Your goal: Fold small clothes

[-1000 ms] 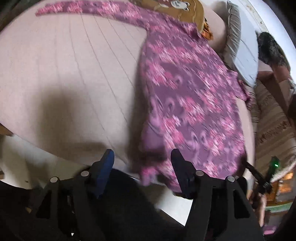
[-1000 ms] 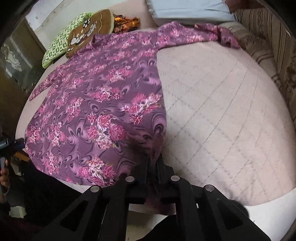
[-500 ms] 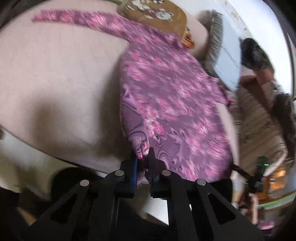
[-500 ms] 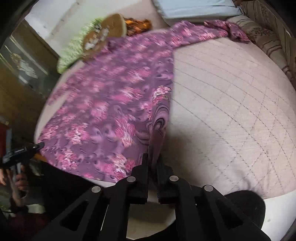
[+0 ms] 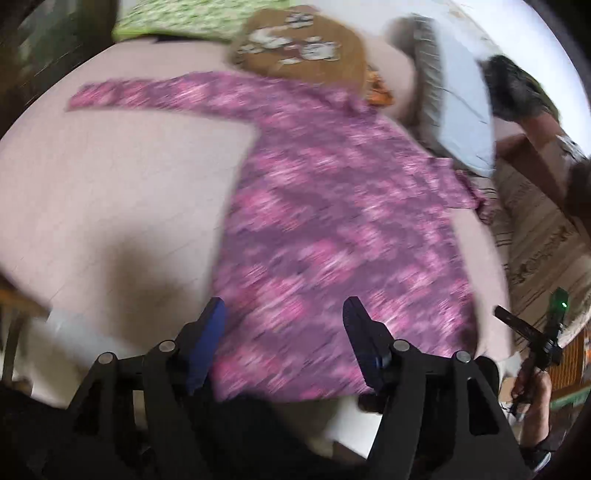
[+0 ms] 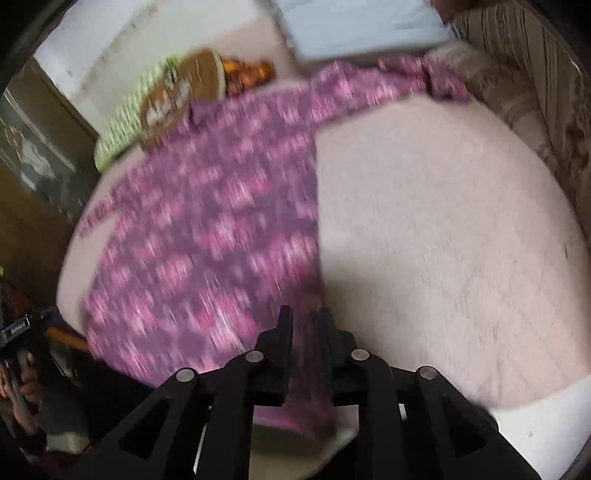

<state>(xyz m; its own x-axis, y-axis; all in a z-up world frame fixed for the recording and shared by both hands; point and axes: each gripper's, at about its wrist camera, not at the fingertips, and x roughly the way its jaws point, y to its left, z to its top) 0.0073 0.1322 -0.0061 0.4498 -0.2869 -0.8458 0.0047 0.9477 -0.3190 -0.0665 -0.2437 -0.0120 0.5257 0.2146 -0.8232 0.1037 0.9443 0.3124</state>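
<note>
A purple floral long-sleeved garment [image 5: 332,221] lies spread flat on a pale pink bed [image 5: 110,192], sleeves stretched to both sides. My left gripper [image 5: 282,317] is open over the garment's near hem, holding nothing. In the right wrist view the same garment [image 6: 207,236] covers the left half of the bed [image 6: 443,240]. My right gripper [image 6: 304,319] has its jaws a narrow gap apart, with the hem's corner cloth between them. Both views are blurred by motion.
A brown cushion [image 5: 303,48] and a green patterned cushion [image 5: 192,18] lie at the bed's head, with a light blue pillow [image 5: 461,110] beside them. A striped bolster [image 6: 535,55] runs along the right side. A wooden cabinet [image 6: 33,155] stands on the left.
My left gripper, shut on the hem half a second ago, has opened and let the cloth go. My right gripper's jaws have parted slightly. The garment lies flatter.
</note>
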